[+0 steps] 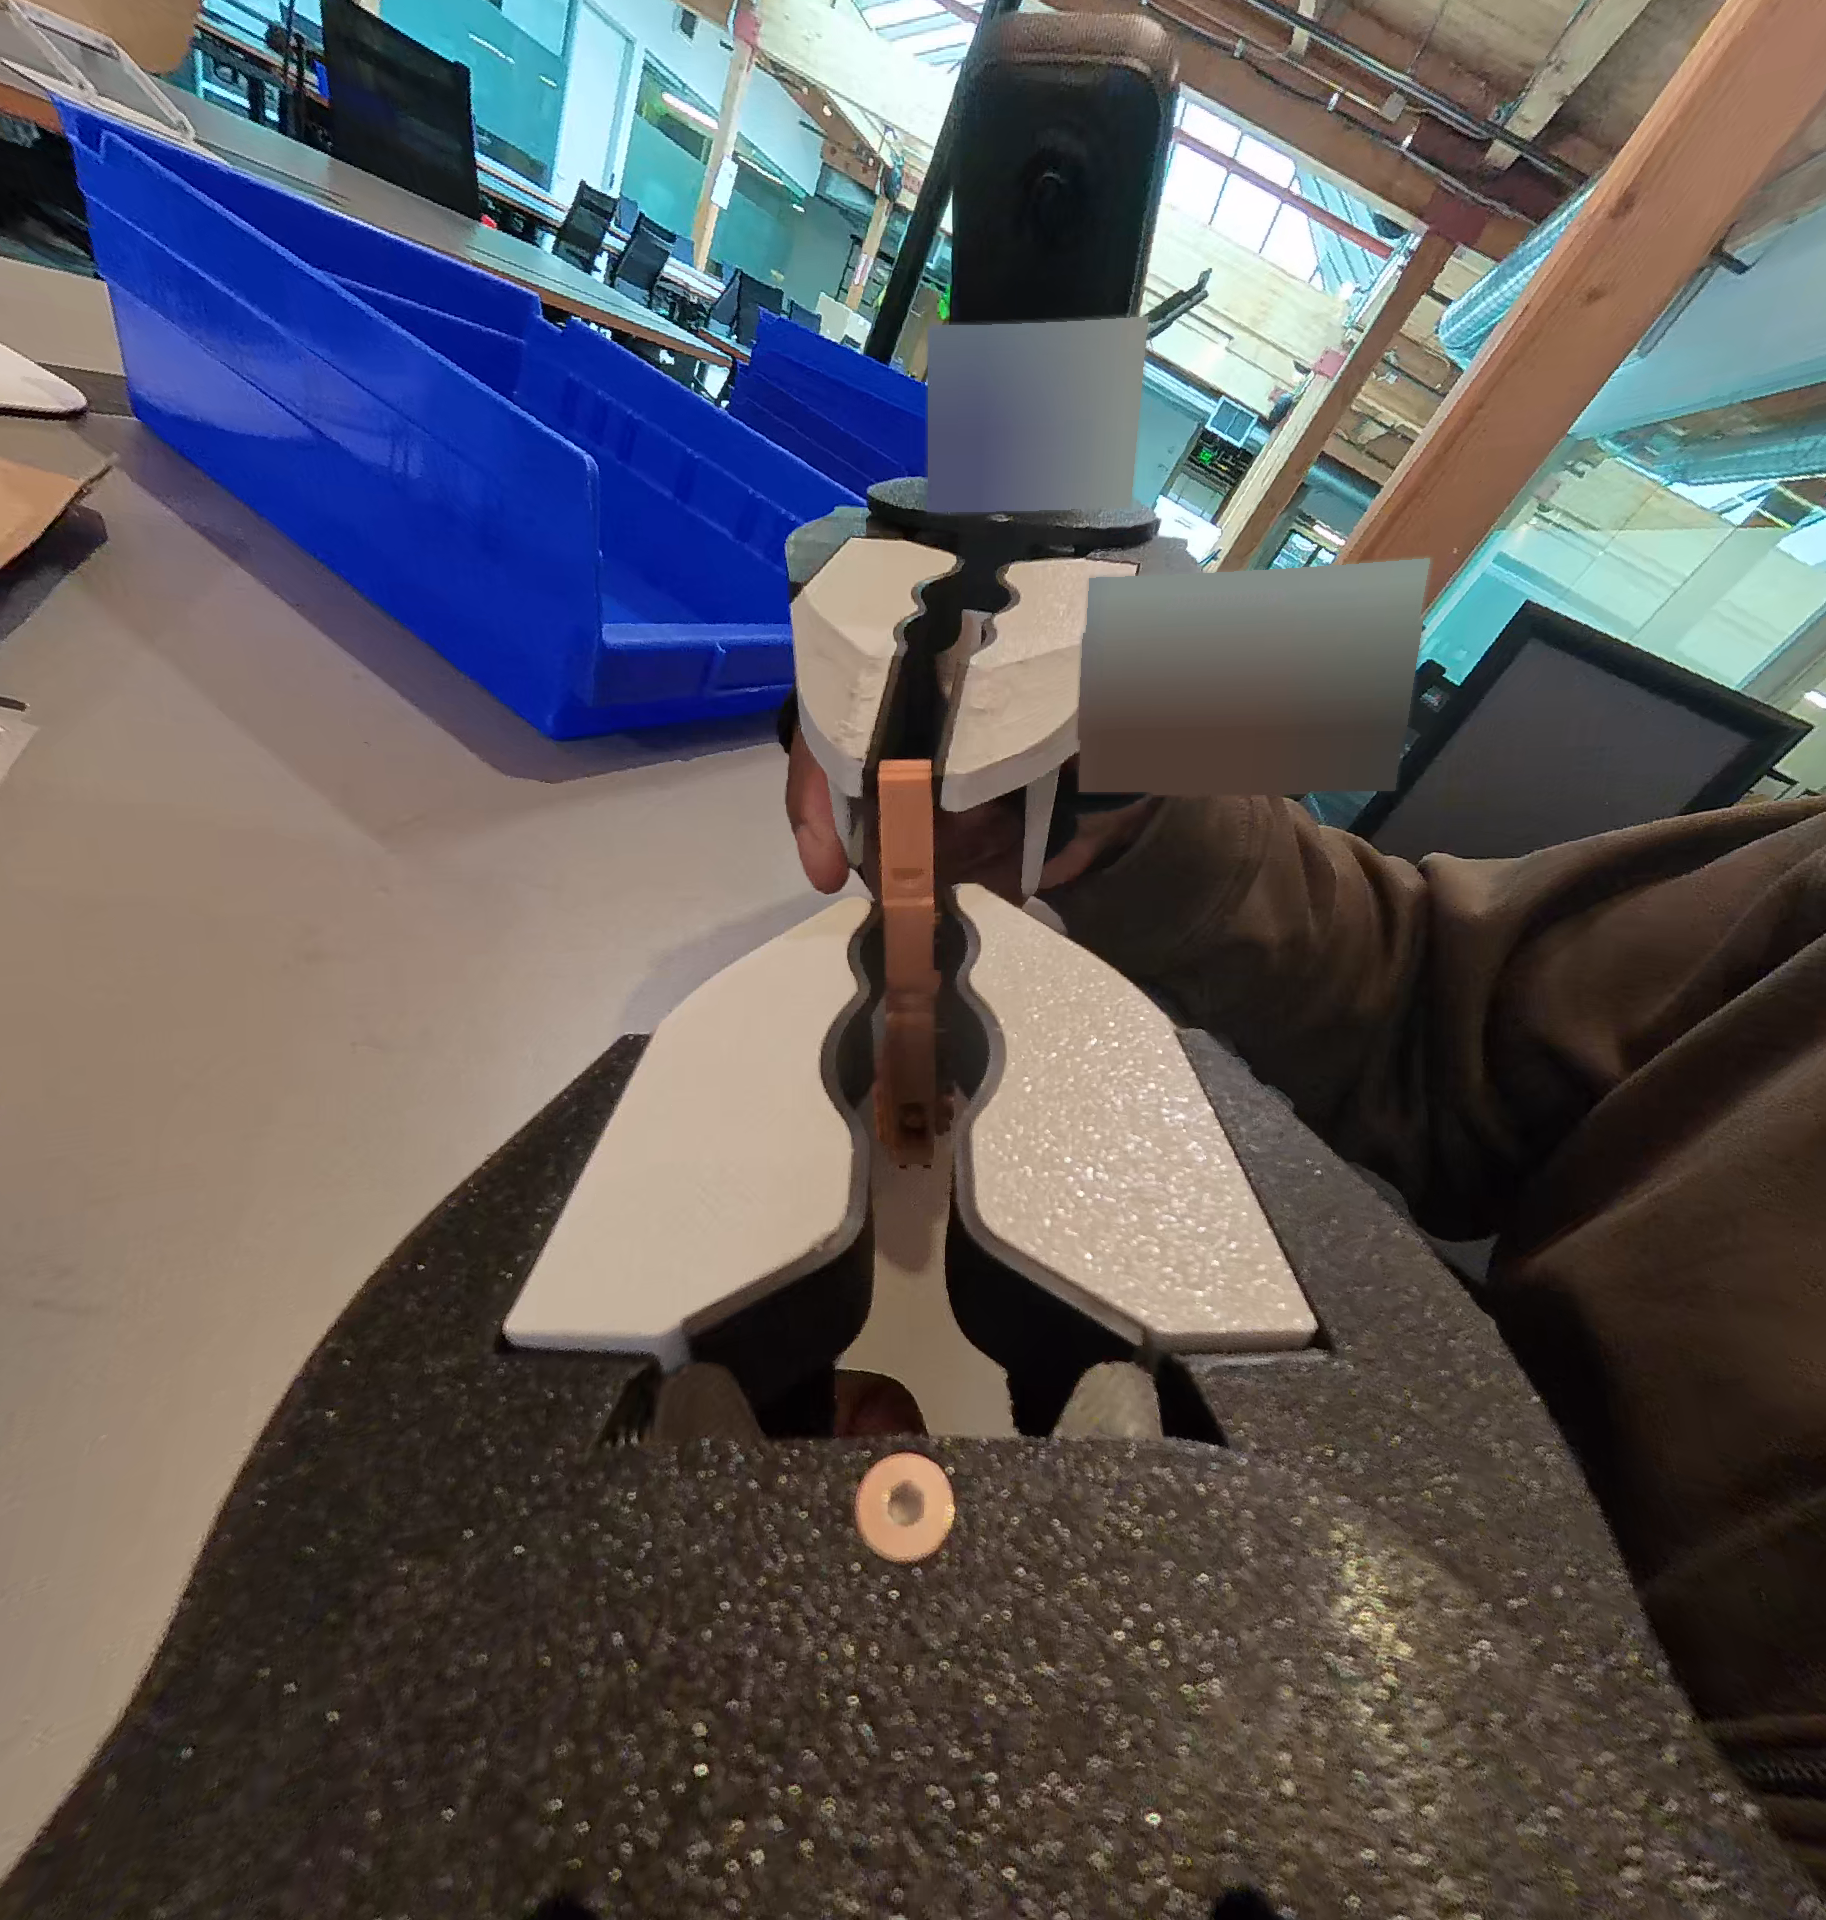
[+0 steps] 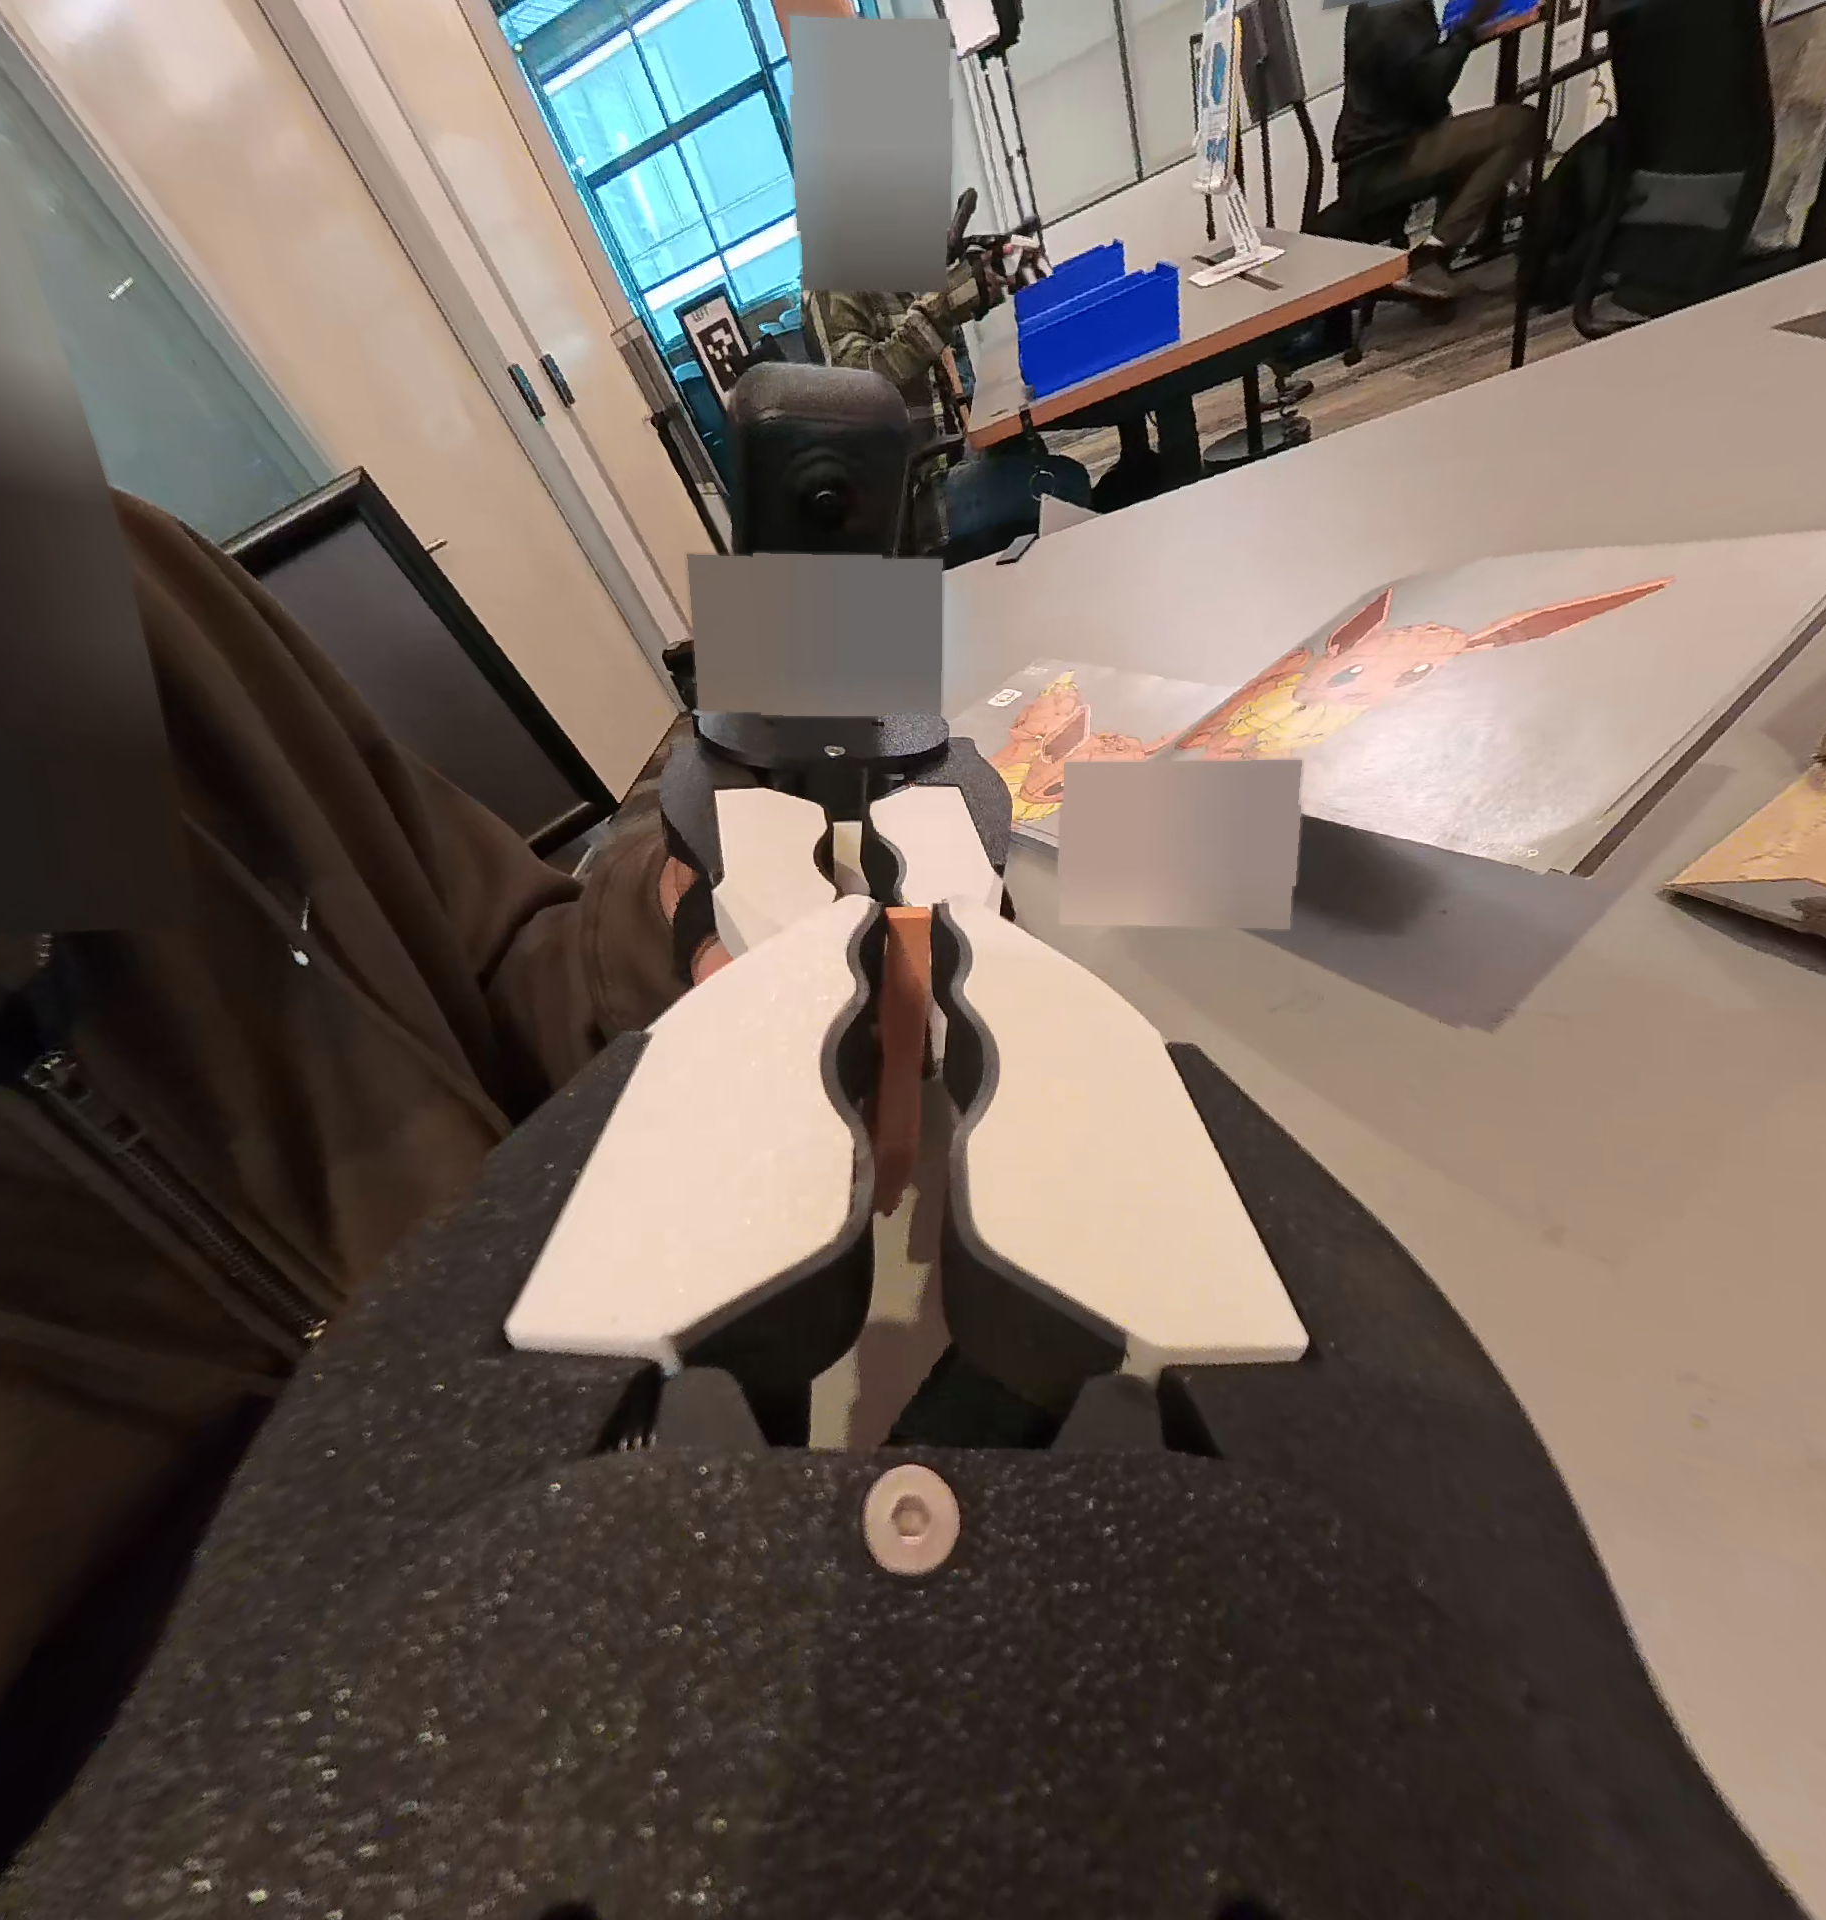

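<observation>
Both grippers face each other over the tabletop point(image 1: 265, 987), sharing one orange strip.
Left gripper point(image 1: 907, 914) is clamped on the orange strip point(image 1: 904, 831); right gripper point(image 2: 904, 920) is pinched on its other end, w/ blue bins point(image 1: 369, 436) behind and a picture board point(image 2: 1460, 707) off to the side.

So the grey worktop point(image 1: 265, 987) is seen in both wrist views. On the left side two blue plastic bins point(image 1: 389, 468) are parked on it, one right behind the other, with a bit of brown cardboard point(image 1: 5, 520) and a white curved object point(image 1: 5, 374) lying near the far-left edge. On the right side a big flat printed sheet with an orange cartoon creature point(image 2: 1408, 707) is laid out, and torn cardboard point(image 2: 1802, 862) is sat just beside it.
</observation>
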Available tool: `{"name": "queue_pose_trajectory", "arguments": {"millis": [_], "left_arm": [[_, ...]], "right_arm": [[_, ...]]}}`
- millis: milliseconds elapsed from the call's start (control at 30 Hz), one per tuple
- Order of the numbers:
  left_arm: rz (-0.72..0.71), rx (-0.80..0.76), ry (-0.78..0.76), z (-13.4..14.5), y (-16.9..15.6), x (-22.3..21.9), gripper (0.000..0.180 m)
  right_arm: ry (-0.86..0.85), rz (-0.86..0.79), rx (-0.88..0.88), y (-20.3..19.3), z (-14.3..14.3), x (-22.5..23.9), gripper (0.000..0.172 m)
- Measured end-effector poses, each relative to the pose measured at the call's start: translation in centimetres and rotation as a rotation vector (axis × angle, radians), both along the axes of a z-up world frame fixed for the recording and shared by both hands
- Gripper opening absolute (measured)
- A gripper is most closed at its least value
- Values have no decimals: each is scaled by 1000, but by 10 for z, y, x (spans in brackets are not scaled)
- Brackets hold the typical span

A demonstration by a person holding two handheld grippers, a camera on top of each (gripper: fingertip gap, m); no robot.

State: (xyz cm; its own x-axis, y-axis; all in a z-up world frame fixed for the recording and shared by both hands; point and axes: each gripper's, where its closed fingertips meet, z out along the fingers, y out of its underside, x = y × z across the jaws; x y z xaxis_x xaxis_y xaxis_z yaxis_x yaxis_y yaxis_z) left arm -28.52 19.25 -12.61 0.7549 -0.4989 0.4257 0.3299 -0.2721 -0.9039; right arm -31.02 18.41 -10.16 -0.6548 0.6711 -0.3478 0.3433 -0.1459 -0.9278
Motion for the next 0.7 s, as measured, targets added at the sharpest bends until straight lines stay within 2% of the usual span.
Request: {"name": "queue_pose_trajectory", "arguments": {"millis": [700], "left_arm": [[59, 71, -30, 11, 1, -9, 9]], "right_arm": [[10, -29, -34, 8, 7, -2, 8]]}}
